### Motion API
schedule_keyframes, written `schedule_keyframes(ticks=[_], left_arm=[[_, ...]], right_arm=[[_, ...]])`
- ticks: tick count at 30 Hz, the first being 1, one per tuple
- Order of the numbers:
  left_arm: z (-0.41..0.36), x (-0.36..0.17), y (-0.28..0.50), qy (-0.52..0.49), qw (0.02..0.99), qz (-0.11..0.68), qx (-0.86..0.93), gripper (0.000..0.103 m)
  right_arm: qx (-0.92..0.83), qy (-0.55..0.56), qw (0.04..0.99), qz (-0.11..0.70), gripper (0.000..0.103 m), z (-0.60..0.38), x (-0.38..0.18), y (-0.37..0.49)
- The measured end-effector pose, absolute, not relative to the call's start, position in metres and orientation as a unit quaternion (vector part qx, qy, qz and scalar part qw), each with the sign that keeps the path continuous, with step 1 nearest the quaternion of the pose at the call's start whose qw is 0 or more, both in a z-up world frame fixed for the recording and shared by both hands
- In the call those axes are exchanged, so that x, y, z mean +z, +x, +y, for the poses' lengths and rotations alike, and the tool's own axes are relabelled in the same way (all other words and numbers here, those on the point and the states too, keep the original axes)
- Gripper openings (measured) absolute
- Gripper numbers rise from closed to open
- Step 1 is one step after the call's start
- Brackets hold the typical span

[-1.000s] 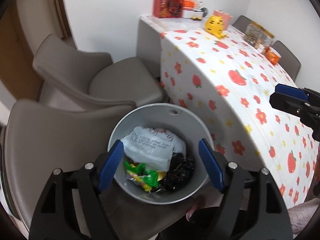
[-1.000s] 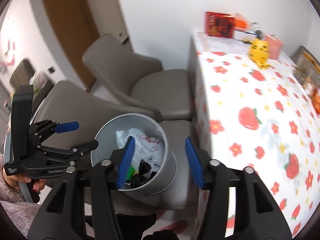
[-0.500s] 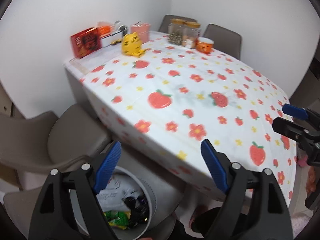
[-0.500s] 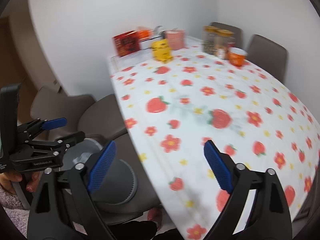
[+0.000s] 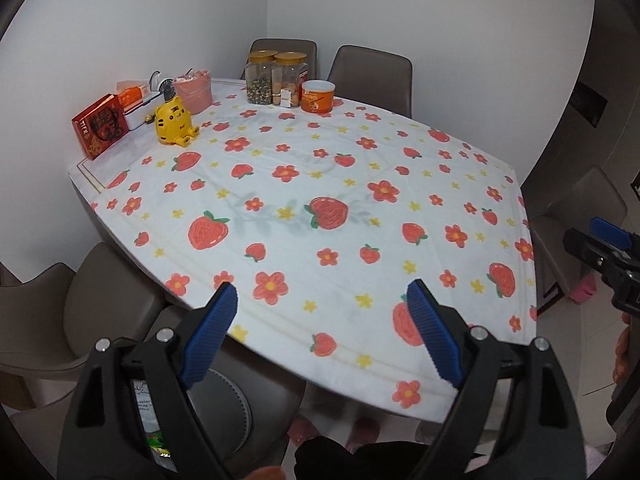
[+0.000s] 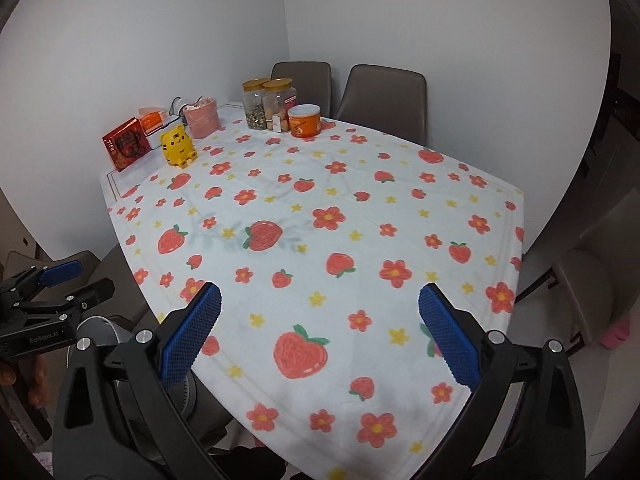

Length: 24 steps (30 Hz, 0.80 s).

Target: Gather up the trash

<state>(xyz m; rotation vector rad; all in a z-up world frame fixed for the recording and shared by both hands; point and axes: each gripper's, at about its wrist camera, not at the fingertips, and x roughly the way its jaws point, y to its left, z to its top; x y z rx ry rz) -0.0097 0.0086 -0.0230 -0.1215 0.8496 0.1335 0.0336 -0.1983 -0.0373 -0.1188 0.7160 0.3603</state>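
With both grippers, left (image 5: 322, 334) and right (image 6: 318, 334), spread wide and empty, we find the bin (image 5: 224, 408) at 7 o'clock, nearer the left.

This is a home dining corner. A dining table (image 6: 400, 208) under a strawberry-and-flower cloth stands against plain white walls, with padded brown chairs (image 6: 384, 96) at its far edge and another (image 5: 108, 304) at its left edge. Along the far left corner sit two food jars (image 5: 276, 78), an orange tub (image 5: 318, 97), a pink container (image 5: 193, 90), a red box (image 5: 100, 126) and a yellow tiger figure (image 5: 174, 125).
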Motion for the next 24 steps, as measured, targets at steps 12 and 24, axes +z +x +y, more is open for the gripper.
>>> schedule_keyframes(ticks=[12, 24], left_arm=[[-0.029, 0.012, -0.005, -0.056, 0.900, 0.431, 0.041, 0.088], [-0.020, 0.023, 0.007, -0.026, 0.902, 0.429, 0.041, 0.089]], right_arm=[[0.157, -0.044, 0.915, 0.370, 0.096, -0.232, -0.021, 0.017], [0.166, -0.037, 0.917, 0.362, 0.096, -0.215, -0.007, 0.019]])
